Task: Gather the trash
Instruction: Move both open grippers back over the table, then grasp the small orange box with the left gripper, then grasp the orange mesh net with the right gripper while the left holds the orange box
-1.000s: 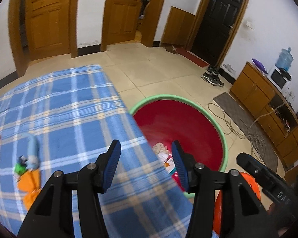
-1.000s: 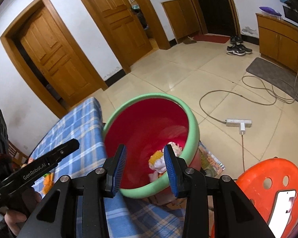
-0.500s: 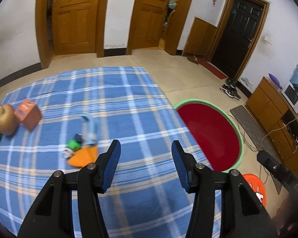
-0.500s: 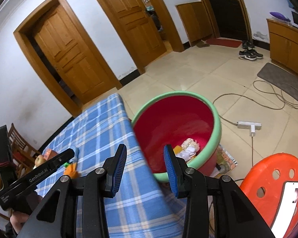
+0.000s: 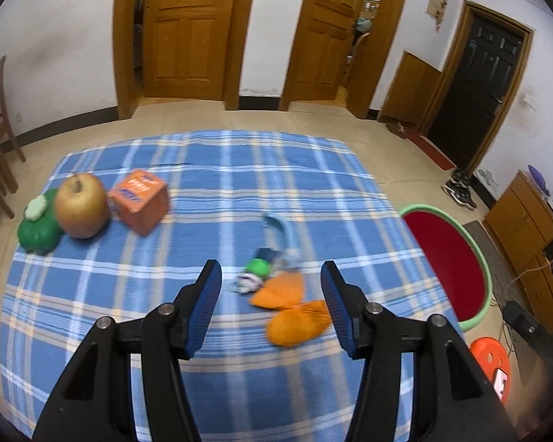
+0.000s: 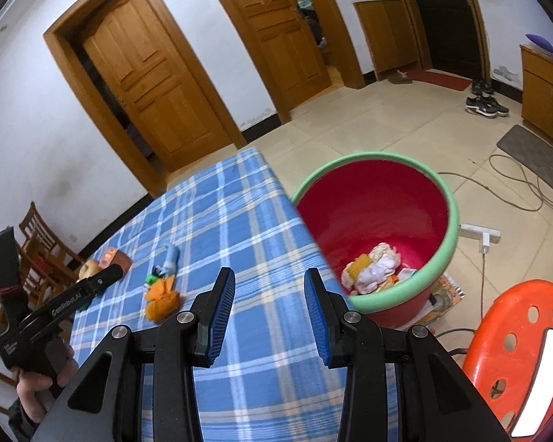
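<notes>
Orange peel pieces (image 5: pixel 289 309) lie on the blue plaid tablecloth (image 5: pixel 210 191), with a small green and white scrap (image 5: pixel 256 270) and a light blue strip (image 5: pixel 280 232) just beyond them. My left gripper (image 5: pixel 271 307) is open and empty, hovering above the table with the peel between its fingertips in view. The red bin with a green rim (image 6: pixel 383 228) stands on the floor beside the table's right edge and holds crumpled trash (image 6: pixel 372 267). My right gripper (image 6: pixel 269 309) is open and empty over the table's near right corner. The peel also shows in the right wrist view (image 6: pixel 162 298).
An apple (image 5: pixel 81 206), a green toy (image 5: pixel 38 226) and an orange box (image 5: pixel 138 200) sit at the table's far left. An orange plastic stool (image 6: pixel 516 353) with a phone on it stands right of the bin. A power strip and cables (image 6: pixel 481 234) lie on the floor.
My left gripper has swung left from over the bin to over the table, bringing the peel and the apple into view. My right gripper has pulled back from the bin toward the table.
</notes>
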Available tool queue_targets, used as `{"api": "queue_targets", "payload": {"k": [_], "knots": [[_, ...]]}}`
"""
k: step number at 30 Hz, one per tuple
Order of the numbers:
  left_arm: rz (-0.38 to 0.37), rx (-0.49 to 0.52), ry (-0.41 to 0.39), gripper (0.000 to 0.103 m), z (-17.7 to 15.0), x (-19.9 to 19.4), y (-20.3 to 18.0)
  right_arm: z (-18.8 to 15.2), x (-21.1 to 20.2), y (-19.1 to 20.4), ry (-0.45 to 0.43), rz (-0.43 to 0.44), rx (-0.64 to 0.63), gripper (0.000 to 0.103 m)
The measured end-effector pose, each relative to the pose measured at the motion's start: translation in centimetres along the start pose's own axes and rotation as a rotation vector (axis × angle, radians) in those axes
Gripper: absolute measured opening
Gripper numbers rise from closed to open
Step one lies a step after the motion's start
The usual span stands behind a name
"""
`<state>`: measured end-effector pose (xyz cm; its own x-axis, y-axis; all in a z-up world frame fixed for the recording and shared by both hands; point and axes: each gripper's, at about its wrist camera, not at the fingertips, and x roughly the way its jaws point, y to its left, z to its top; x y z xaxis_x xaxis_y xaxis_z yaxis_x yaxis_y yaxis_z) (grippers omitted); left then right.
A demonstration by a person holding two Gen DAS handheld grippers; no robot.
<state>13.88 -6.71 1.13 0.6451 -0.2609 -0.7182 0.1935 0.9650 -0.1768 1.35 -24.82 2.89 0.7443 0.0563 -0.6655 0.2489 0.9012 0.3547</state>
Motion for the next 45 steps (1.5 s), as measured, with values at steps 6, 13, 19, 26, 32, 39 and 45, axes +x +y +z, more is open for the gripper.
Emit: {"api": "queue_targets", "payload": {"k": [6,13,19,26,32,39,45], "knots": [[0.059,0.005,-0.01,0.056,1.6,0.4,3.4,-0.9,1.5,2.2,0.034,0.014,-0.031,0.041],[0.088,0.077,0.053,0.063,4.9,3.4,6.9,-1.6,3.8,4.2,0.076,0.02,-0.045,0.046],[0.127,0.146,0.125,0.07,7.3,7.2,8.8,-2.0,5.8,5.5,0.113,0.014,-0.053,0.047],[0.147,0.208,0.183,0.07,7.8,10.0,9.8,-2.2,7.4,6.5,0.137,0.005,-0.056,0.047],[0.111,0.228,0.212,0.052,6.9,11.1,9.8,-2.5,8.3,7.3,0.152,0.005,-0.071,0.047],[0.034,0.169,0.178,0.046,5.5,9.4,9.2,-2.8,9.1,8.4,0.17,0.02,-0.095,0.047],[0.017,0.138,0.119,0.046,3.8,5.9,8.0,-3.1,10.1,9.2,0.196,0.046,-0.113,0.047]]}}
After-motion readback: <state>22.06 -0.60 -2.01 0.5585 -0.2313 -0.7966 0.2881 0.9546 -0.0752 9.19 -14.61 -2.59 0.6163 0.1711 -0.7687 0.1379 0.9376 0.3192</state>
